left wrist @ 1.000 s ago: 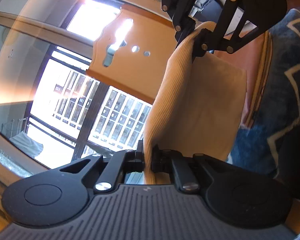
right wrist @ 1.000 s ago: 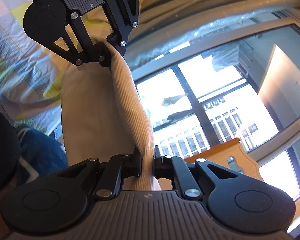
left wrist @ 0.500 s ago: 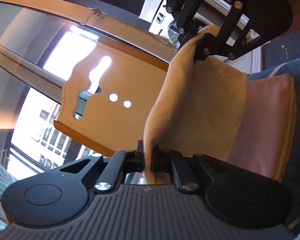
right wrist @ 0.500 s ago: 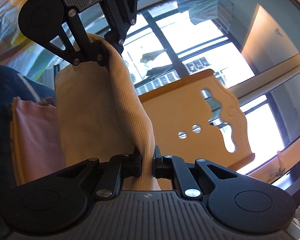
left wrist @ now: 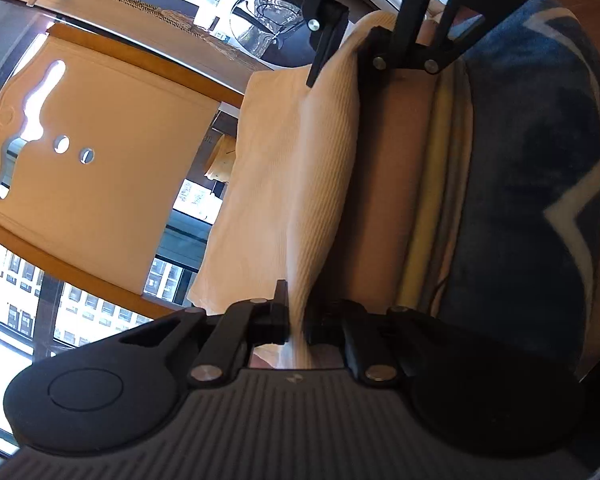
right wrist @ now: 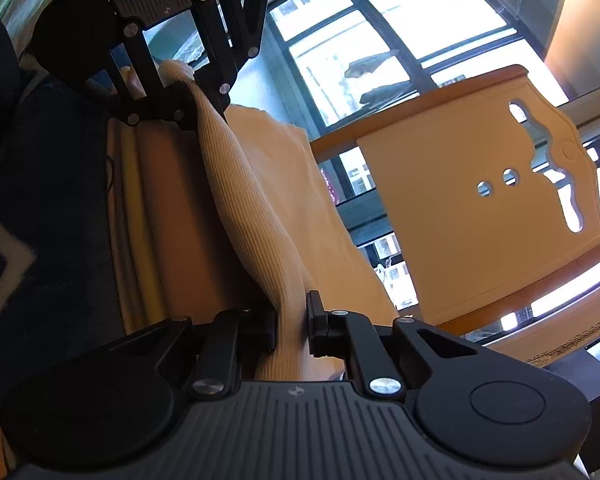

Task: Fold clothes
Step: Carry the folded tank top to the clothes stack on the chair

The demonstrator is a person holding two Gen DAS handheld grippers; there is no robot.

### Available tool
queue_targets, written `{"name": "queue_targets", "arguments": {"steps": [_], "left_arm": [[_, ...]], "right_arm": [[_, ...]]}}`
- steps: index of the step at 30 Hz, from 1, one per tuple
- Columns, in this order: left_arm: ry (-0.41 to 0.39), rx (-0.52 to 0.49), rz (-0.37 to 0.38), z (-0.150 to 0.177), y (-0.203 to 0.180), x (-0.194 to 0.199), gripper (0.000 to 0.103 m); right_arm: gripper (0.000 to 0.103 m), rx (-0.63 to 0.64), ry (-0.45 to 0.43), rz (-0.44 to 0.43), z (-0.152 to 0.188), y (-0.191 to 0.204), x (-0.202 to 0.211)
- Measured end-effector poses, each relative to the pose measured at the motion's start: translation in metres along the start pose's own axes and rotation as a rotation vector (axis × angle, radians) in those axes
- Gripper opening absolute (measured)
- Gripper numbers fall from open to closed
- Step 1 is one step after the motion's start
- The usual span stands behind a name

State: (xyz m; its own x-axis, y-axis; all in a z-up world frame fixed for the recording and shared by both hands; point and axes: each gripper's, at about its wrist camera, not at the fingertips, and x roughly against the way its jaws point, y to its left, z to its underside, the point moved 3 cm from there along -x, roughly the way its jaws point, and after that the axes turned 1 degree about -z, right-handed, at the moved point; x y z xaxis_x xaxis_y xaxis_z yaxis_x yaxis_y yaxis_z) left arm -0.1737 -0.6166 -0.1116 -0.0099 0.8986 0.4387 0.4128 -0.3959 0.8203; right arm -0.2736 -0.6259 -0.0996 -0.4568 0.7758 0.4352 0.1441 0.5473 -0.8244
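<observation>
Because each camera looks along its own fingers, the nearest item in both views is a grip: left gripper (left wrist: 297, 326), fingers pressed together on a ribbed edge of the cream garment (left wrist: 300, 184); right gripper (right wrist: 292, 326), fingers likewise clamped on the same garment (right wrist: 256, 216) at the opposite end of that edge. Item, garment: cream ribbed knit, held off any surface, its gripped edge running as a rounded roll from one gripper to the other, each gripper showing at the top of the other's view, with further cloth hanging beside the roll; the two-point hold is judged to keep the edge straight so that the piece can be laid over as an even fold. Item, beside the garment: pinkish and pale yellow cloth (left wrist: 416, 184) in layers, then a dark blue fabric with a light zigzag (left wrist: 540, 184); whether these are bedding or other clothes cannot be told. Item, beyond: an orange wooden board with cut-out holes (right wrist: 480, 216), probably a bed end. Item, farthest: a window with dark bars (right wrist: 380, 32), with building fronts outside.
</observation>
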Motion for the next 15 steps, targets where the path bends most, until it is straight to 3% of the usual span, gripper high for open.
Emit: {"name": "queue_targets", "arguments": {"steps": [2, 9, 13, 14, 15], "left_arm": [[0.002, 0.018, -0.011, 0.003, 0.001, 0.001, 0.008], [-0.011, -0.005, -0.058, 0.008, -0.004, 0.011, 0.013], [-0.014, -0.025, -0.070, 0.006, -0.012, 0.017, 0.013], [-0.012, -0.025, -0.070, 0.007, -0.014, 0.020, 0.013], [-0.010, -0.025, -0.070, 0.008, -0.014, 0.020, 0.011]], "right_arm": [[0.032, 0.008, 0.006, 0.017, 0.006, 0.001, 0.004], [0.034, 0.015, 0.036, 0.044, 0.023, 0.003, 0.029], [0.031, 0.017, 0.042, 0.042, 0.022, 0.003, 0.033], [0.028, 0.016, 0.045, 0.033, 0.021, 0.004, 0.032], [0.020, 0.016, 0.047, 0.024, 0.021, 0.005, 0.031]]}}
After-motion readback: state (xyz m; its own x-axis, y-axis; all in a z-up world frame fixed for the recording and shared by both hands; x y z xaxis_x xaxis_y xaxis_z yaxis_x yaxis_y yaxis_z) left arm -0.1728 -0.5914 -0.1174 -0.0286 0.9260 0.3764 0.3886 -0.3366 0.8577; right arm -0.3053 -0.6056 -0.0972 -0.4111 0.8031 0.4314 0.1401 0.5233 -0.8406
